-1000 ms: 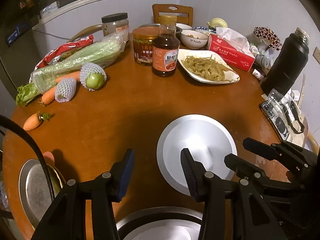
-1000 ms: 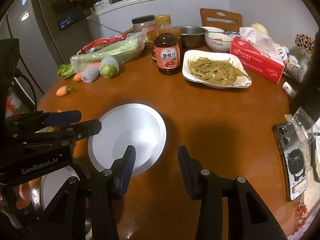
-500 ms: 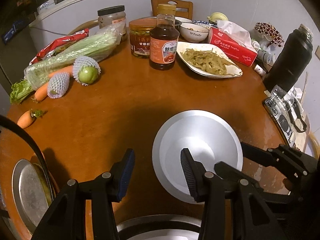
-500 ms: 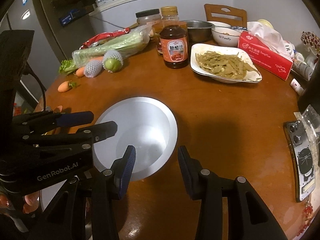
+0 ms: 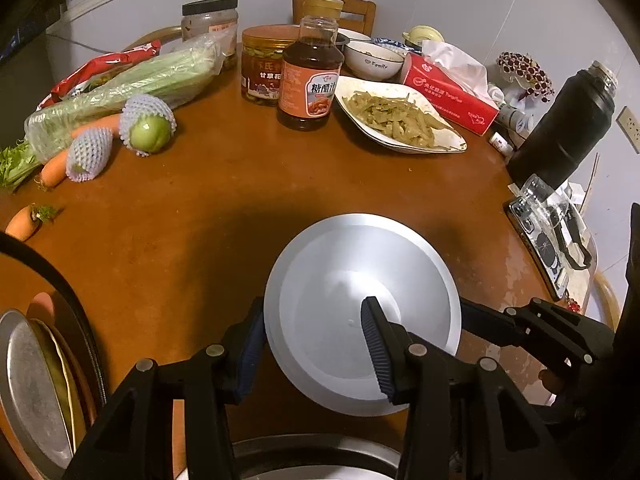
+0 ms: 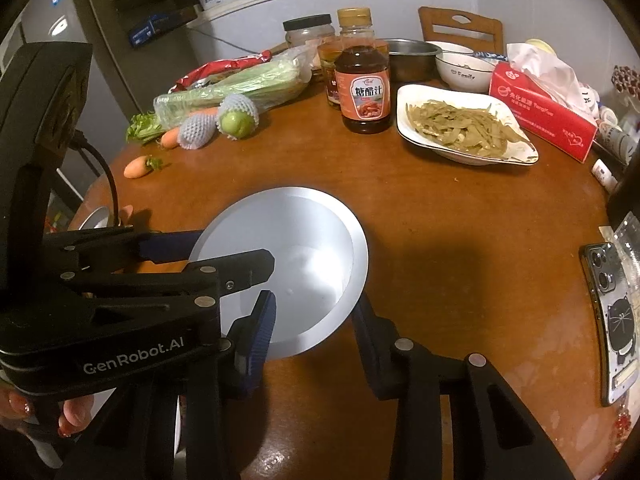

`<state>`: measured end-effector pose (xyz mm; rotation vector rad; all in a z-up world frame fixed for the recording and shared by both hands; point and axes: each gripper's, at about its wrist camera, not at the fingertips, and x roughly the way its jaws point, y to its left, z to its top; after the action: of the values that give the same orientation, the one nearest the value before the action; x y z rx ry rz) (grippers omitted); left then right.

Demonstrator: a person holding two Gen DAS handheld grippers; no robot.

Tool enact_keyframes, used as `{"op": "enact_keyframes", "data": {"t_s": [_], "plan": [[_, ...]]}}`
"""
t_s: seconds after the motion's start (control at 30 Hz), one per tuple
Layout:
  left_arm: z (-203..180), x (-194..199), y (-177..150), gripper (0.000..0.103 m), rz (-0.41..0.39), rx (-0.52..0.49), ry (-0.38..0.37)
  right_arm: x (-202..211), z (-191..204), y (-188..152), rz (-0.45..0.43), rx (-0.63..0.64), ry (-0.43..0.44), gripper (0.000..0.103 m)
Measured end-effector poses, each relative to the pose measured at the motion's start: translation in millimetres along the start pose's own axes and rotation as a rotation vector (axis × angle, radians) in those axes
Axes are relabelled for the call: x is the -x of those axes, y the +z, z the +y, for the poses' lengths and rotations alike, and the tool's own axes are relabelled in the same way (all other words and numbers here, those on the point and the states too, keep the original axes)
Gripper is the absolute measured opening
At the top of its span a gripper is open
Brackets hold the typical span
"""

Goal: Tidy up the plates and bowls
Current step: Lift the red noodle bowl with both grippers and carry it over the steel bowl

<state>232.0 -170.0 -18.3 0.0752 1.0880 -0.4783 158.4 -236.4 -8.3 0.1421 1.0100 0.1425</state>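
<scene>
A shallow silver metal bowl (image 5: pixel 352 272) sits near the front of the round wooden table (image 5: pixel 200 220). My left gripper (image 5: pixel 312 350) straddles the bowl's left wall, one pad outside under the flared rim and the other inside. The gap stays wide, with no pad seen pressing. In the right wrist view the bowl (image 6: pixel 304 232) has my right gripper (image 6: pixel 314 328) across its near right wall. One finger is inside and one outside, and the jaws are closing without visibly touching the metal. The left gripper (image 6: pixel 236 250) reaches in from the left.
Steel plates (image 5: pixel 32 380) lie at the left edge and a steel basin (image 5: pixel 312 456) just below the grippers. Farther back stand a sauce bottle (image 5: pixel 310 80), a dish of greens (image 5: pixel 396 120), jars, vegetables, a tissue box (image 5: pixel 452 92) and a black flask (image 5: pixel 568 128). A phone (image 6: pixel 612 320) lies right.
Both grippers have come onto the silver bowl, which now looks larger and sits between each pair of fingers. The right jaws have narrowed; the left jaws keep their width.
</scene>
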Motion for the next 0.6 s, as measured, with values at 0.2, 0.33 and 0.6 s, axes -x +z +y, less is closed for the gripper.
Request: {"op": "enact_keyframes", "data": {"t_s": [0.2,0.33,0.6], "plan": [[4,7,0,0.045,-0.018,0.011,-0.003,4,4,2,-0.016,0.016,-0.019,0.035],[7,16,-1,0.045,-0.036,0.019,0.004,8,9,5,-0.029,0.026,-0.018,0.035],[11,44,-5,0.045,-0.093,0.022,0.027,25,26,9,-0.070,0.059,-0.008,0.035]]}}
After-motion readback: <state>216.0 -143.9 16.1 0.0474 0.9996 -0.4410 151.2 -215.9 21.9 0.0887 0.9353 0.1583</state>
